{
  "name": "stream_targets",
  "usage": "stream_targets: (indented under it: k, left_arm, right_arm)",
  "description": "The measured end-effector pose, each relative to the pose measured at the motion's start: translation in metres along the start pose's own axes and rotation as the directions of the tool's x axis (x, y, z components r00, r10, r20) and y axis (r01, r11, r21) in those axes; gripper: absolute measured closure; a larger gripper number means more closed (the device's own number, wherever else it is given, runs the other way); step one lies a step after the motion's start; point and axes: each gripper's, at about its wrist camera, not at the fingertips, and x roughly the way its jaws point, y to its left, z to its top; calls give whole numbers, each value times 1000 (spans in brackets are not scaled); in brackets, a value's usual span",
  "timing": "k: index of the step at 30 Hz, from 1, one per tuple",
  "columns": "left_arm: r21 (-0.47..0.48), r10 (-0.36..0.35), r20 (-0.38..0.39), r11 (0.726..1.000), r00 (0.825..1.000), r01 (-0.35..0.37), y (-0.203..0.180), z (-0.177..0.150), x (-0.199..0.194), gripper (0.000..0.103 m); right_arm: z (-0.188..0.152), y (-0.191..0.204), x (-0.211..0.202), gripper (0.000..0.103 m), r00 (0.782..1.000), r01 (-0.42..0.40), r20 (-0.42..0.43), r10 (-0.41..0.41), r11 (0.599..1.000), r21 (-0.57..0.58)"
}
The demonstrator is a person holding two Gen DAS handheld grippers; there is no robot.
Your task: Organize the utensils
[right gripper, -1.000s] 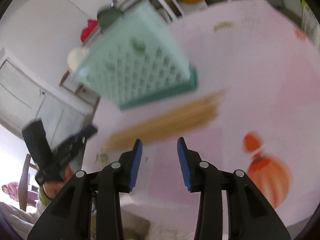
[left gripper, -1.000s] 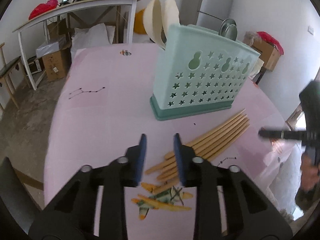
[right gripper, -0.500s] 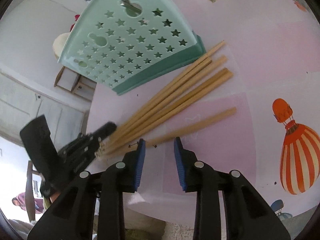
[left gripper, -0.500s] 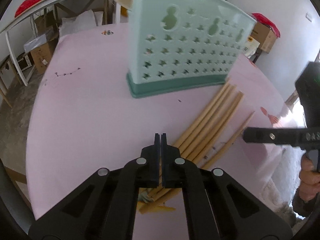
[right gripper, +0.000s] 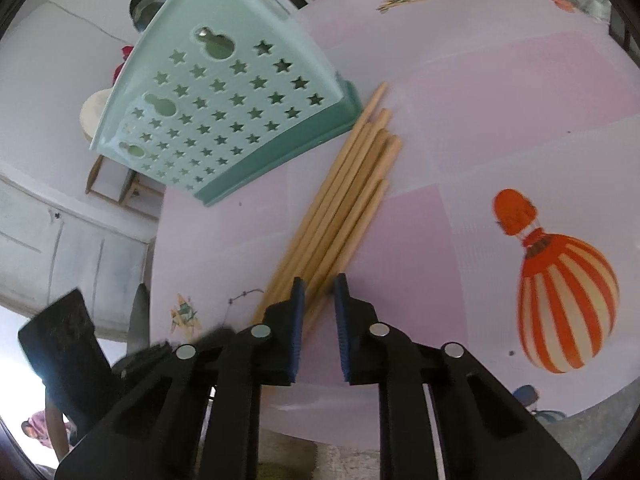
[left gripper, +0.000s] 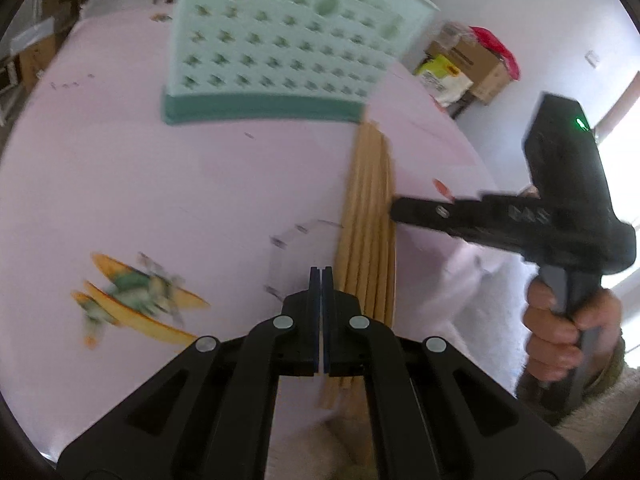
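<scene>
Nearest in the left wrist view, the left gripper (left gripper: 320,276) is seen fully closed, its blue pads pressed flat together with nothing between them; the tips sit just left of the near end of the chopsticks (left gripper: 370,236). In the right wrist view, the right gripper (right gripper: 319,286) is seen with a narrow gap between its ribbed blue pads; its jaws have just been closing, and the near ends of the chopsticks (right gripper: 340,204) run into that gap, though whether the pads already press on the wood cannot be told. The gripper bodies are of matte black plastic with round silver pins.

No readable writing is found on anything close by; the print on a yellow-and-white bag (left gripper: 442,76) far off is too blurred to read.

The chopsticks, smooth pale wooden rods, are laid side by side as a bundle on the pink counter (right gripper: 460,128), their near ends hidden beneath the grippers. The counter cover is printed with an orange striped balloon (right gripper: 560,292) and a blurred yellow-green plane (left gripper: 136,300).

Beyond them, the mint-green utensil holder (right gripper: 224,108) is stood upright on a darker green base, its wall pierced with stars and gourd shapes; the chopsticks' far ends lie just beside its corner. Its top is cut off in the left view.
</scene>
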Motion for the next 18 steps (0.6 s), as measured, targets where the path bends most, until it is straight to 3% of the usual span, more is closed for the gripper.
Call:
stream_targets:
  k: [8, 13, 18]
  left_arm:
    - [17, -132, -54, 991, 990, 133, -41, -25, 16, 103]
    - [64, -137, -68, 988, 988, 141, -59, -32, 22, 103]
    - [41, -125, -49, 991, 991, 127, -54, -31, 17, 103]
  right_arm:
    - [2, -17, -20, 91, 995, 90, 34, -89, 995, -33]
    - [2, -14, -23, 95, 982, 184, 65, -178, 977, -107]
    - [1, -14, -25, 95, 975, 216, 91, -204, 965, -148]
